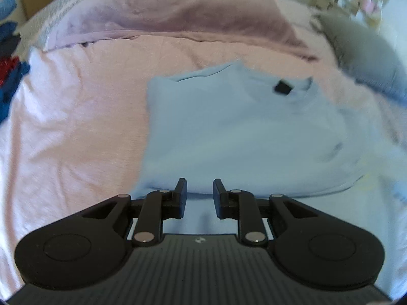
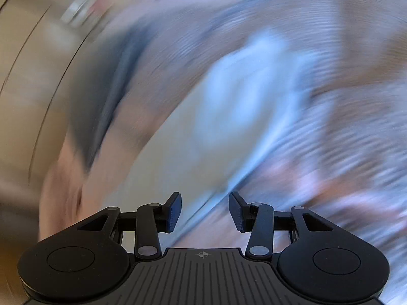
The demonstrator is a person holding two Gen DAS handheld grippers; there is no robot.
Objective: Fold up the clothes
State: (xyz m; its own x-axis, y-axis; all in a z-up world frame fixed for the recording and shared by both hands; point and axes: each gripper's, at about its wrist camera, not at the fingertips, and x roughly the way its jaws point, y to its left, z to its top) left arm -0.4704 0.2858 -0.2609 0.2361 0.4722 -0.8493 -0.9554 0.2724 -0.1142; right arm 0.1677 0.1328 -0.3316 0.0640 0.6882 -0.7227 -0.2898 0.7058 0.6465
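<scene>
Left gripper (image 1: 199, 195) parted, empty, over light-blue shirt (image 1: 229, 137) on pink bedsheet (image 1: 76, 127); right gripper (image 2: 204, 211) wide apart, empty, blurred; could drag folded edge loose.

text: none legible | dark neck tag (image 1: 282, 87) on light blue shirt (image 1: 229, 137), far right: blurred, unreadable

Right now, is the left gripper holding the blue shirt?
No, the left gripper is open with nothing between its fingers, and the blue shirt lies flat beyond them.
</scene>
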